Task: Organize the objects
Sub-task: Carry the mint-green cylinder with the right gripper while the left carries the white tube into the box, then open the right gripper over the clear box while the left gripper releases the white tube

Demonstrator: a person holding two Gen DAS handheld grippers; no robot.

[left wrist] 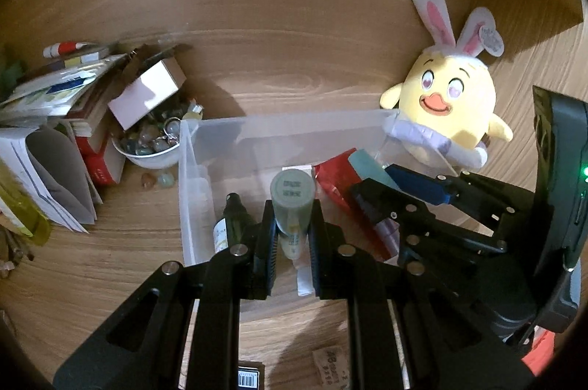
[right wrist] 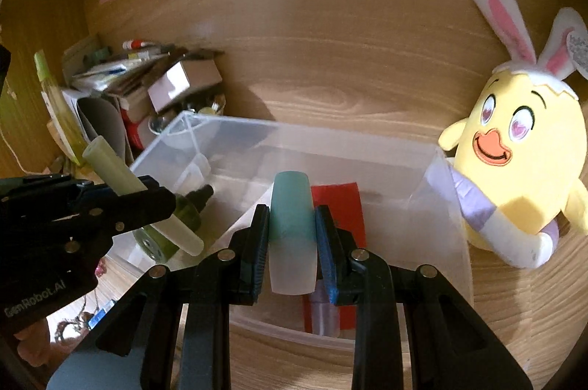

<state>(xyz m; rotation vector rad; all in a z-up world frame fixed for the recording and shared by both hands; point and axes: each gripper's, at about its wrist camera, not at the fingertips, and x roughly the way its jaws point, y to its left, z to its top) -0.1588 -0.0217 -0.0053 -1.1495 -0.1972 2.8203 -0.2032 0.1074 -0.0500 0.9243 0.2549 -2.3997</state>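
Two sets of tongs hover over one clear plastic bin on a wood-grain table. The left tongs are clamped on one pale green tube with a round cap. The right tongs grip one teal-to-frosted tube. Inside the bin lie one dark green bottle and one glossy red packet. One yellow plush chick with rabbit ears leans on the bin's right corner.

"GenRobot.AI" on the left claw body
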